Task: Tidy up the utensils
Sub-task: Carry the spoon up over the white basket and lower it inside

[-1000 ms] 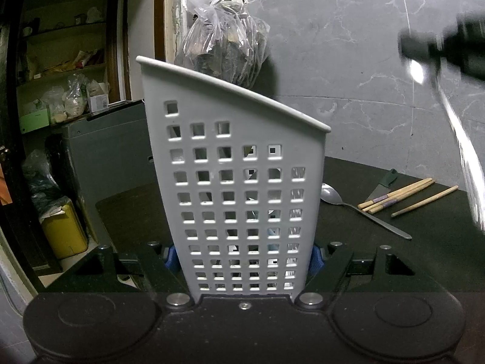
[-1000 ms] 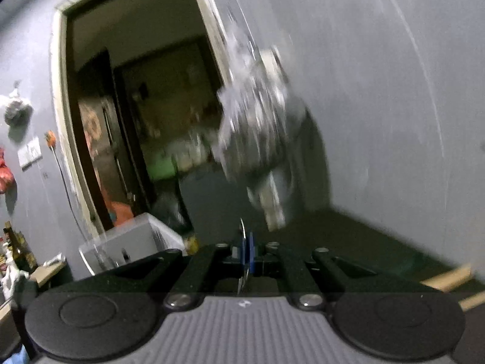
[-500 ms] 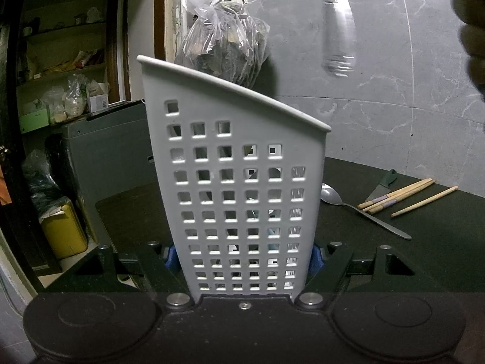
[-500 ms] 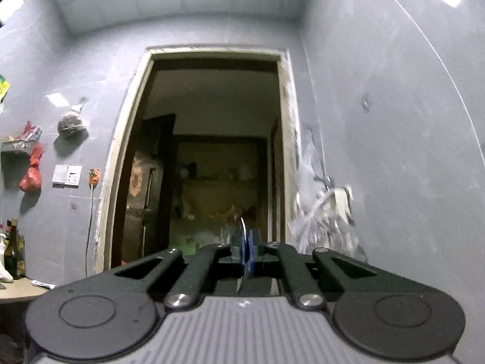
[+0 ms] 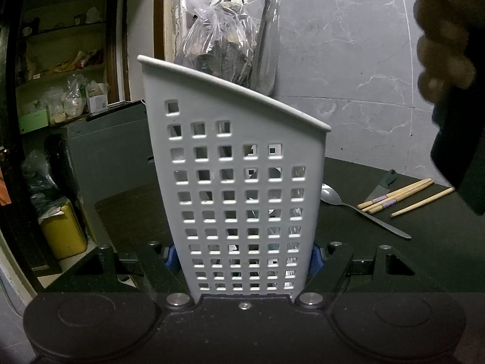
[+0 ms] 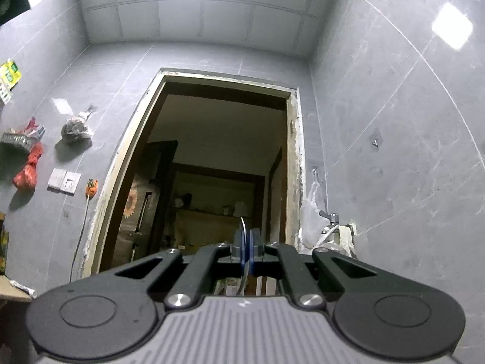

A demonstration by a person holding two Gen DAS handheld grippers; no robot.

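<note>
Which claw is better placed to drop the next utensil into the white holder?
Right, probably. The right claw is shut on a thin metal utensil, its blade hanging above the white perforated holder. The left claw is clamped on that holder, steadying it.

You are facing grey marbled wall tiles (image 6: 394, 121), a pale panelled ceiling (image 6: 197, 9), and a doorway (image 6: 212, 166) opening onto dim shelves (image 5: 60, 69).

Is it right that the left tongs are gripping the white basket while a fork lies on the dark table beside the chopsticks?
Not quite: it is a spoon, not a fork. The left wrist view shows the left tongs gripping the white basket, with the spoon on the dark table beside the chopsticks.
</note>
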